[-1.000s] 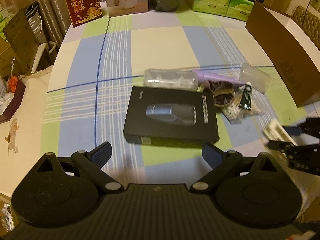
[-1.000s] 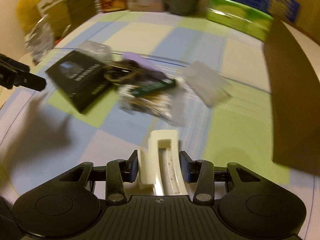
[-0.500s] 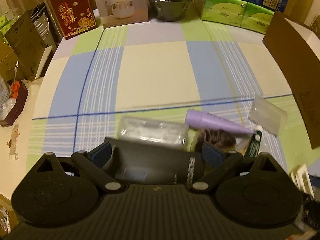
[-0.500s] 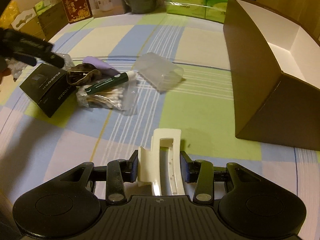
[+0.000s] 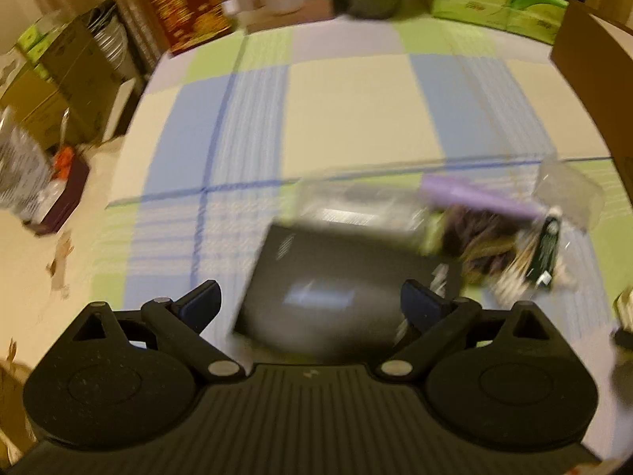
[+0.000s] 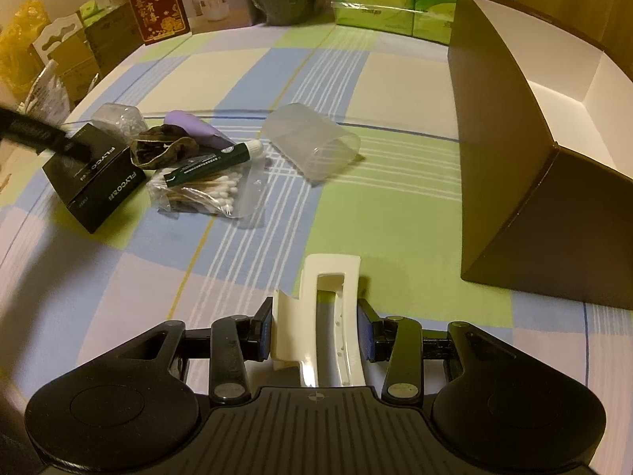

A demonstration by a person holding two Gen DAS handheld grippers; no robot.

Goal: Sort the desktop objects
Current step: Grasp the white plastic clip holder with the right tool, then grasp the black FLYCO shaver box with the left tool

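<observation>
A cream hair claw clip (image 6: 322,316) clamped low at centre frame, while at mid-left a black Flyco box (image 6: 95,176), bagged cotton swabs (image 6: 205,194), green tube (image 6: 215,162), purple tube (image 6: 194,128) and clear lid (image 6: 312,144) lie clustered

A cream-white hair clip (image 6: 330,308), black box (image 6: 95,178), and blue-green-cream checked tablecloth (image 6: 395,182).

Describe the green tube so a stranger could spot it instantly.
Find the checked tablecloth and the clutter left of the big brown box. The green tube lies across a bag of cotton swabs, beside the black box; only it is dark green with a white cap.
</observation>
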